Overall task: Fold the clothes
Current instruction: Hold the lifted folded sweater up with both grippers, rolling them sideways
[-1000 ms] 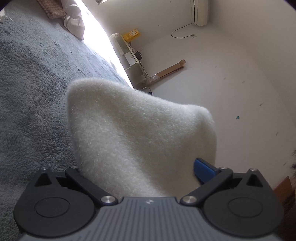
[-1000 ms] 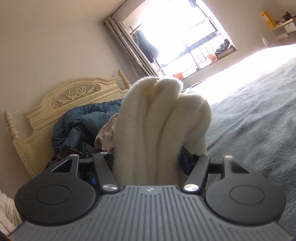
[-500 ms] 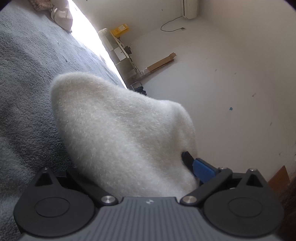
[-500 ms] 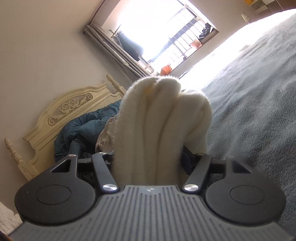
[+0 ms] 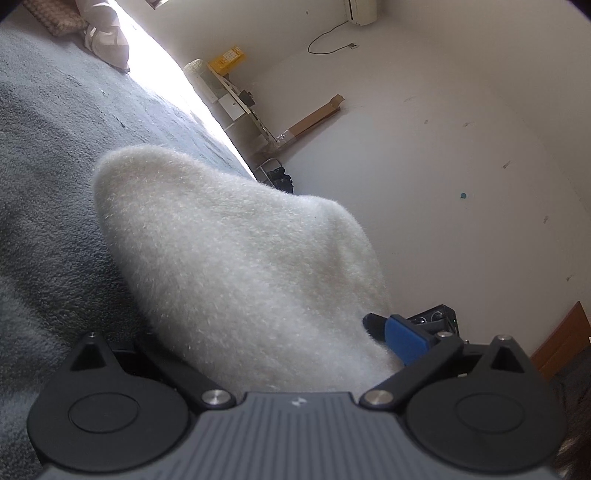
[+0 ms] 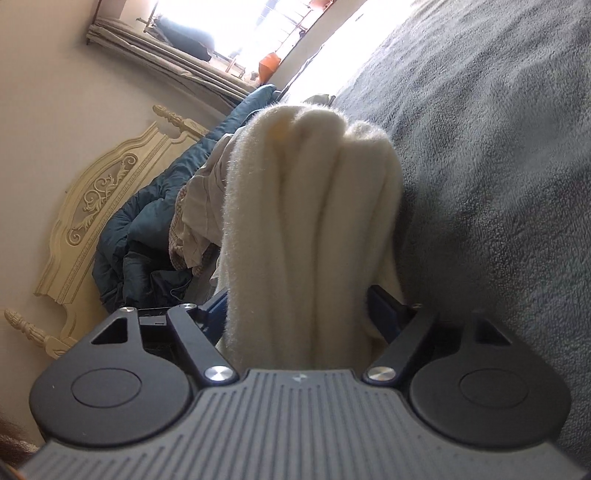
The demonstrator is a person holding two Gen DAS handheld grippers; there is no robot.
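Both tongs grip the cream fleece garment (image 5: 240,266), the right tongs (image 6: 306,306) opening

You see fuzzy cream fleece cloth (image 5: 236,258), matt and napped. Under it, grey blanket (image 5: 55,155), plush pile. Your left gripper (image 5: 273,354) body is matt black plastic with shiny metal pins. Headboard (image 6: 99,199) looks carved wood, cream painted.

Fleece garment (image 6: 310,221) bunched between right gripper (image 6: 299,306) jaws, above blanket (image 6: 498,184); headboard (image 6: 92,206) and heaped bedding (image 6: 147,221) off to left, window (image 6: 258,22) behind.
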